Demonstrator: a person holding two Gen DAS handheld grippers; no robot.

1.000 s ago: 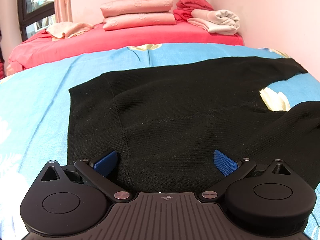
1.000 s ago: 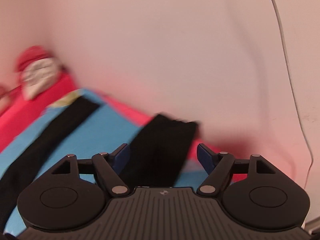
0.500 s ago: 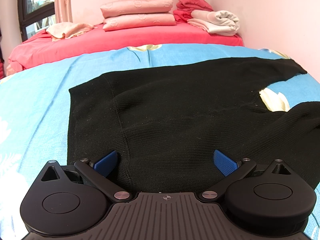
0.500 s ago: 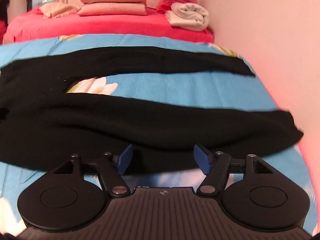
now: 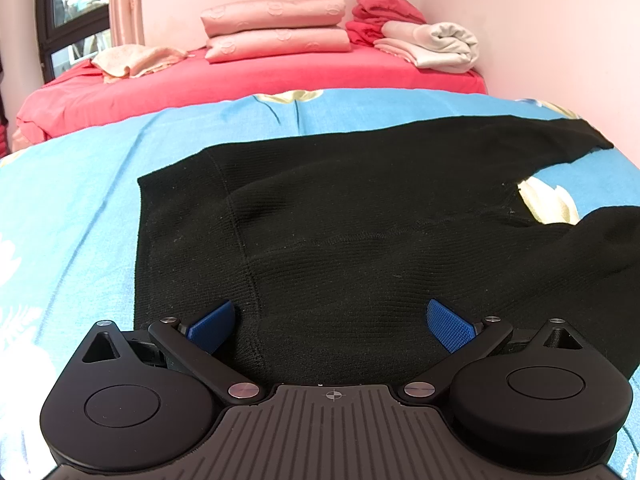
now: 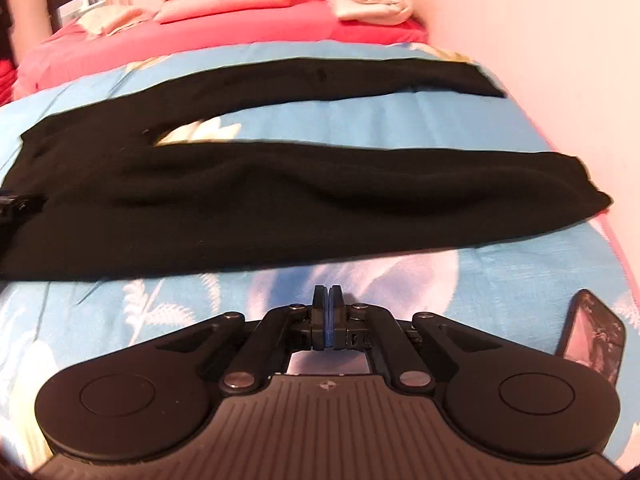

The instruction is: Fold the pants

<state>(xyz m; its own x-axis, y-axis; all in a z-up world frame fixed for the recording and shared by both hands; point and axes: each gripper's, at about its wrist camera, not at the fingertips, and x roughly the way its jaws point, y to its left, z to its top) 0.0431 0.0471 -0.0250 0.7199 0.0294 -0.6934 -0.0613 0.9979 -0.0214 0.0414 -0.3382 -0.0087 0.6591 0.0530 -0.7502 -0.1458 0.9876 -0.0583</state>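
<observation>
Black knit pants lie spread flat on the blue floral bedsheet, waistband to the left, both legs running right toward the wall. My left gripper is open, its blue pads either side of the waist area's near edge, low over the fabric. In the right wrist view the pants show as two separate legs with sheet between them. My right gripper is shut and empty, over bare sheet just short of the near leg's edge.
A red bed section lies beyond, with stacked pink pillows, folded red and white blankets and a beige cloth. A pink wall borders the right. A dark phone lies on the sheet near my right gripper.
My right gripper swung from facing the wall to facing the pants, backed off the near leg and closed. The left gripper has not moved.
</observation>
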